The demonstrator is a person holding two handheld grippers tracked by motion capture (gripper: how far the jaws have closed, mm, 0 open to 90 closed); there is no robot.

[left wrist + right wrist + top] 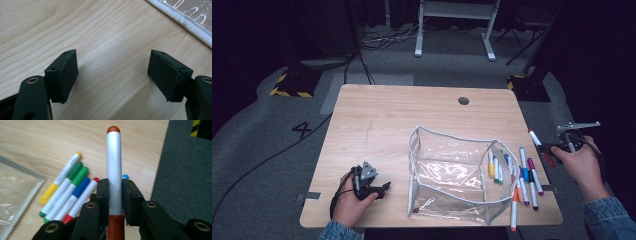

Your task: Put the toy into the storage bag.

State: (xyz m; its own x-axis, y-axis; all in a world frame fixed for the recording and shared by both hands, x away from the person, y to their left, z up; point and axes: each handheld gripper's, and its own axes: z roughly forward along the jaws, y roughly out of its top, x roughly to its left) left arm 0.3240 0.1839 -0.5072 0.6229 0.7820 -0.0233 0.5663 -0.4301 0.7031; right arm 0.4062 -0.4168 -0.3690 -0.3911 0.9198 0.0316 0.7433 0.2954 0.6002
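1. Two grippers are at work around the pouch point(452, 172): the right gripper point(115, 195), out past the pouch's right side, is clamped on a red marker point(114, 165); the left gripper point(112, 72), resting left of the pouch, has its jaws spread wide with nothing between them.
2. The marker is held near its cap end, so the long barrel sticks out. It may well pivot or slip if the hand swings fast.
3. The pouch is soft and nothing steadies it. A marker tip catching its rim point(185, 21) could push it or fold the opening shut.
4. Loose markers point(527, 180) right of the pouch could roll off the table point(377, 115) if bumped.
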